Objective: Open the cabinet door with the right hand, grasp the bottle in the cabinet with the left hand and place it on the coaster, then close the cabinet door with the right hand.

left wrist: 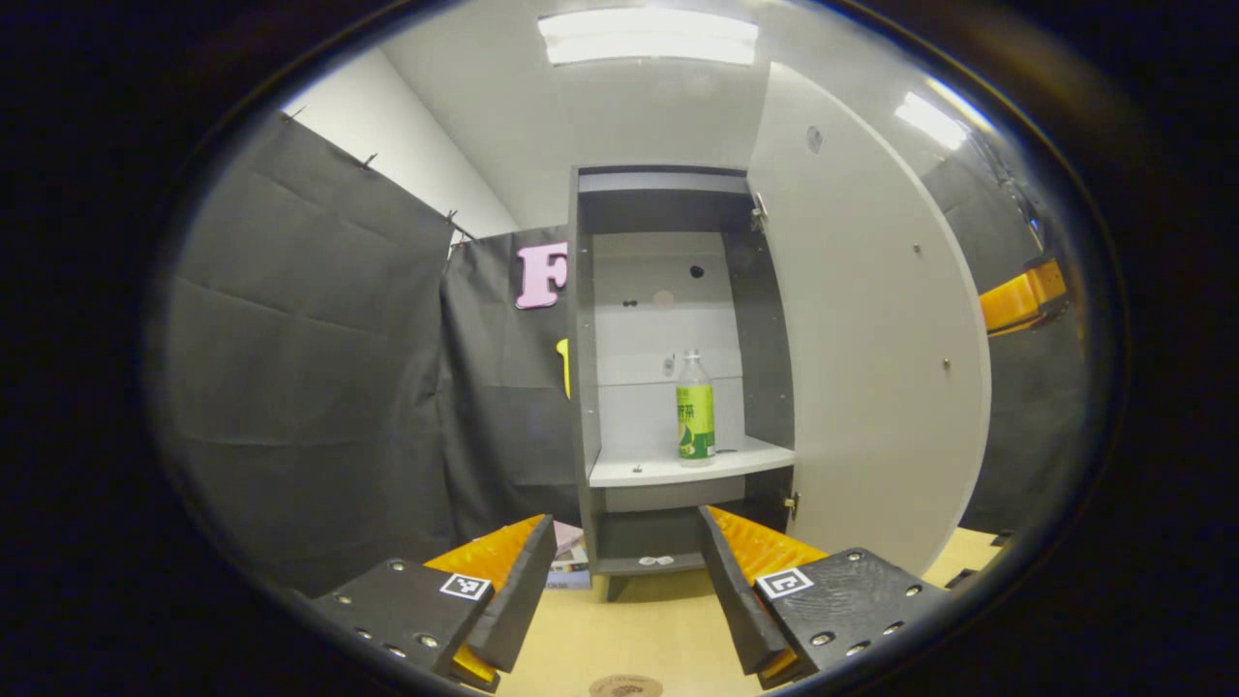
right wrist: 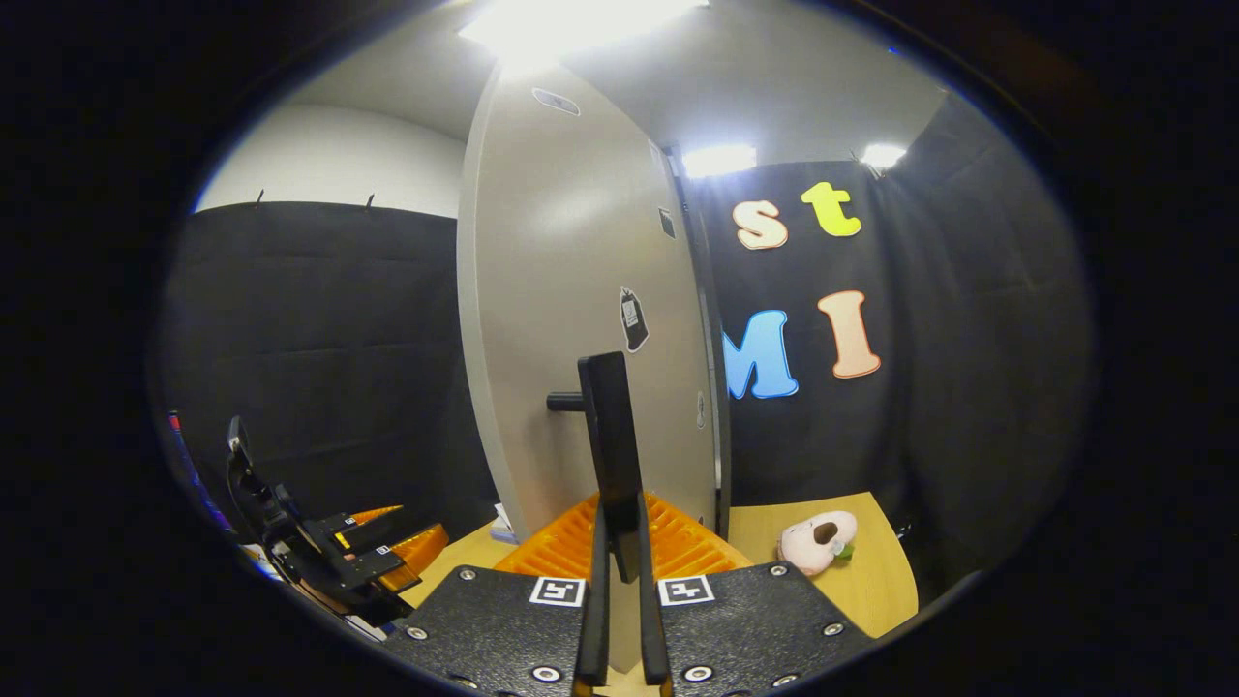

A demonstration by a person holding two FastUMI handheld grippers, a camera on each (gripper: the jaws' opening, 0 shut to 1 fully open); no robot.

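The grey cabinet (left wrist: 678,465) stands open ahead in the left gripper view. A clear bottle with a green label (left wrist: 695,407) stands upright on its pale shelf (left wrist: 668,469). My left gripper (left wrist: 627,581) is open and empty, low over the table and well short of the bottle. A round brown coaster (left wrist: 626,687) lies on the wood just below it. The door (left wrist: 871,339) is swung out to the right. In the right gripper view, my right gripper (right wrist: 619,528) is shut on the black bar handle (right wrist: 608,426) of the door (right wrist: 571,319).
A pink plush toy (right wrist: 818,542) lies on the wooden table (right wrist: 871,571) right of the door. The left gripper (right wrist: 339,561) shows at the lower left of the right gripper view. Small items sit beside the cabinet base (left wrist: 569,566). Black cloth walls close in both sides.
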